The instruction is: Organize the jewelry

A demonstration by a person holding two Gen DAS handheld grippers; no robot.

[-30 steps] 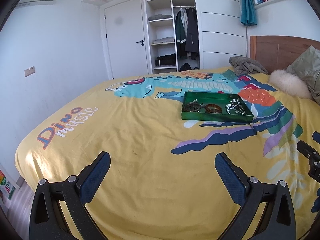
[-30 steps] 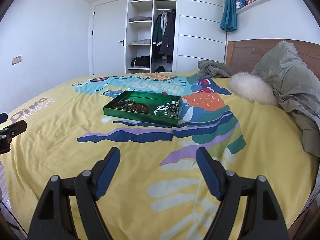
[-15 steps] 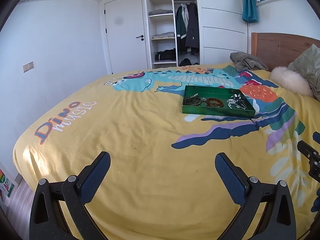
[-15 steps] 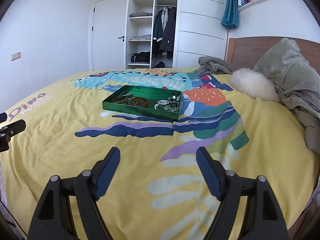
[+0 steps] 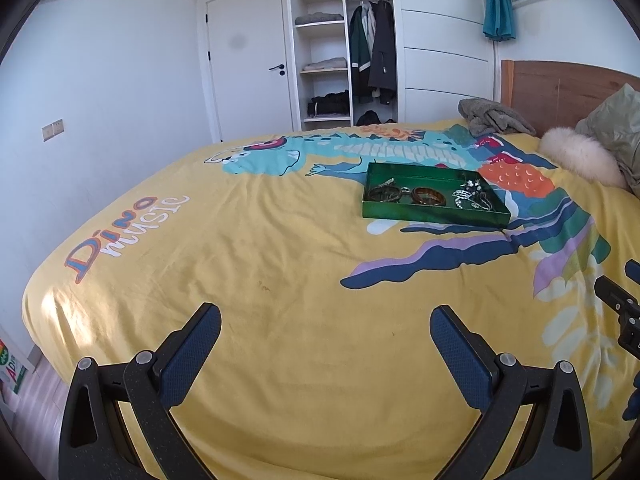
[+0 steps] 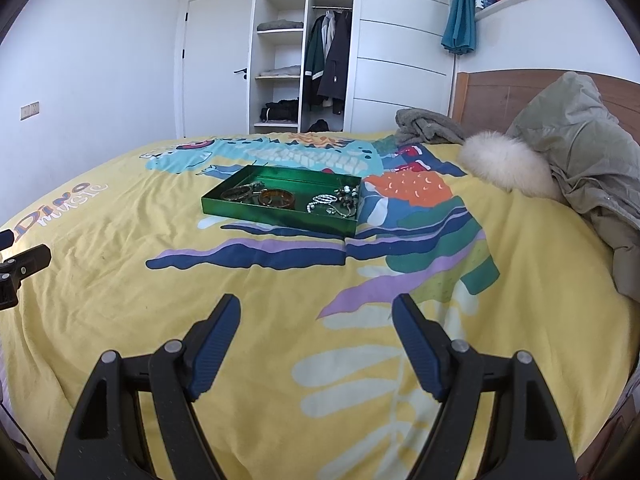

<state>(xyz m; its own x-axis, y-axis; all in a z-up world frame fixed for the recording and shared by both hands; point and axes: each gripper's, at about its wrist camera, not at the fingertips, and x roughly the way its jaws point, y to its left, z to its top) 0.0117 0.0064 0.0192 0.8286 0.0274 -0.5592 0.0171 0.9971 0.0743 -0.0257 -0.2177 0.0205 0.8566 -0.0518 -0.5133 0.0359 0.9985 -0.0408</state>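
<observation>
A green tray (image 5: 424,218) lies on the yellow dinosaur bedspread (image 5: 280,264), far ahead of both grippers; it also shows in the right wrist view (image 6: 272,218). In it lie a dark bangle (image 5: 385,194), an amber bangle (image 5: 429,196) and a tangle of silver chains (image 5: 472,199). The same amber bangle (image 6: 276,197) and chains (image 6: 334,203) show in the right wrist view. My left gripper (image 5: 326,338) is open and empty above the bed's near part. My right gripper (image 6: 316,328) is open and empty too.
A white fur cushion (image 6: 506,164), a grey-green jacket (image 6: 592,168) and a grey blanket (image 6: 426,126) lie by the wooden headboard (image 6: 520,94). An open wardrobe (image 6: 304,48) and a door (image 6: 214,64) stand behind the bed. The bed's edge drops at the left (image 5: 36,320).
Both views have shifted slightly, so the tray sits a little lower and nearer in frame. Both grippers stay open and empty.
</observation>
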